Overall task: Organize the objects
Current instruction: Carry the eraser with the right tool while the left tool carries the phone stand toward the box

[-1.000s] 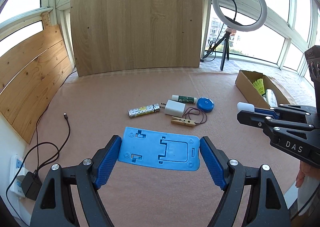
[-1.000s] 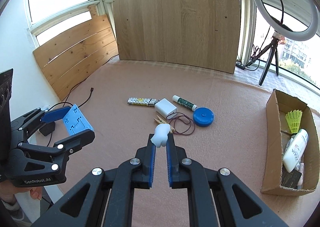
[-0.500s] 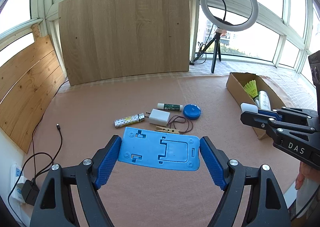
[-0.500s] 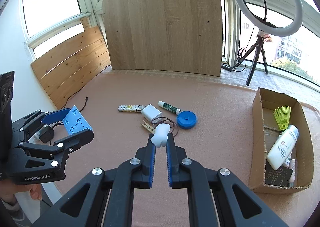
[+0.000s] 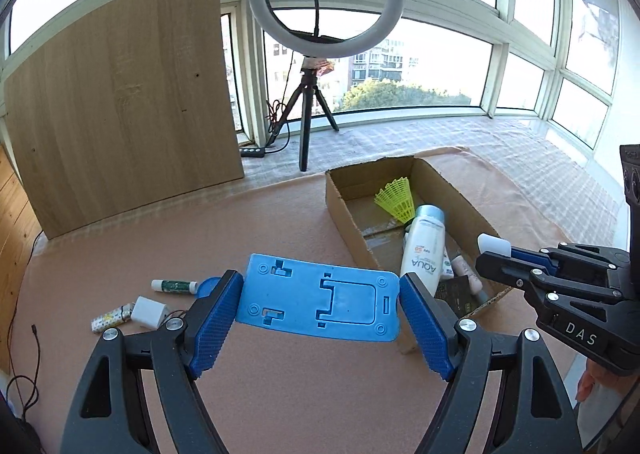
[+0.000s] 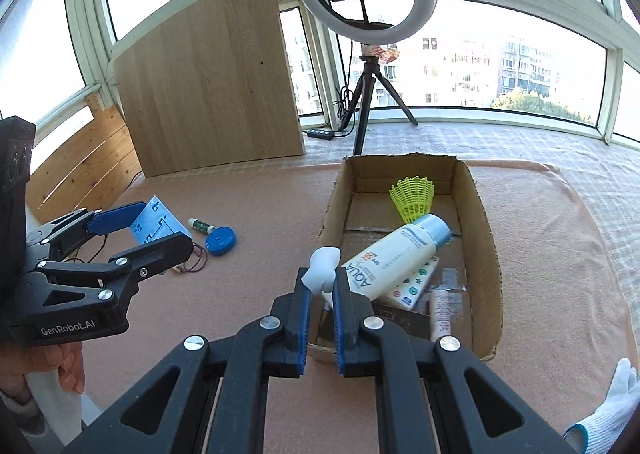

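My left gripper grips a flat blue plastic stand by its two short ends and holds it above the pink mat. It hangs just left of the cardboard box. My right gripper is shut on a small white piece over the near end of the box. In the box lie a yellow shuttlecock, a white AQUA bottle and a small tube. A glue stick, a white charger and a blue tape measure lie on the mat to the left.
A ring light on a tripod stands behind the box, and a wooden board leans at the back left. A patterned tube lies by the charger. A white-gloved hand shows at the lower right.
Both grippers have swung to the right with their loads. The box now lies straight ahead and close, and the loose items have slid to the left of the views.
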`<state>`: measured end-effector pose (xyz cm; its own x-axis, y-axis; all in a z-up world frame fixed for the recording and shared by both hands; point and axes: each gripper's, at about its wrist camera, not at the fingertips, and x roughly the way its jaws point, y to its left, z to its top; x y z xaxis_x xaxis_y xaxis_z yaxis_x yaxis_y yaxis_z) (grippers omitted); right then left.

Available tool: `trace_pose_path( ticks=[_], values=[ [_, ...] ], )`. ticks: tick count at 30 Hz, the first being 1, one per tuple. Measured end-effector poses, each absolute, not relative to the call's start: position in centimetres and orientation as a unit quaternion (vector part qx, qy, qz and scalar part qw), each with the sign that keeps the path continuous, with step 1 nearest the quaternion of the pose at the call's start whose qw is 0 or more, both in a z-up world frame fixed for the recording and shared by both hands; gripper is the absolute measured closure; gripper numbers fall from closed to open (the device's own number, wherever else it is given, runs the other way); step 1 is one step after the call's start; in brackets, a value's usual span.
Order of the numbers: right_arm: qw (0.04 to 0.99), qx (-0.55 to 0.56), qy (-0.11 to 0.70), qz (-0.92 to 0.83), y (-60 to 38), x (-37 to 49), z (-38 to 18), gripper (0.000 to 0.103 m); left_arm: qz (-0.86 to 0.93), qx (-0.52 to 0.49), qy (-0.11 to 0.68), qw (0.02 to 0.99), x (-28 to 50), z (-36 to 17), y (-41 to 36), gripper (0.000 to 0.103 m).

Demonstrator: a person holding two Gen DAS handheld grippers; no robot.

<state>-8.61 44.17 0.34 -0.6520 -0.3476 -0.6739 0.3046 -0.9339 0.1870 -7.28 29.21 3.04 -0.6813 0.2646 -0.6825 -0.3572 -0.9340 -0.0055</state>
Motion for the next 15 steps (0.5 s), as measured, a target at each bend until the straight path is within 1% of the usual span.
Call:
trace_pose_path(
  ticks=[6,13,14,15],
  values=[
    [0.174,0.382,-0.040,-0.907,49.1,-10.7,-0.3,0.094,0.908,-0.363,0.084,0.192,-9.6,3.0,36.8,0.020],
    [0.186,0.389,-0.041,-0.901,51.1,-12.3,-1.4,0.093,0.902,-0.376,0.086,0.195,-12.0,2.2,40.8,0.020],
    [0.189,0.396,-0.041,-0.898,51.2,-12.6,-1.8,0.092,0.899,-0.380,0.083,0.199,-12.3,2.0,41.1,0.020],
    [0.190,0.404,-0.038,-0.894,51.3,-12.9,-2.2,0.086,0.897,-0.385,0.086,0.197,-12.5,1.8,41.4,0.020]
  ],
)
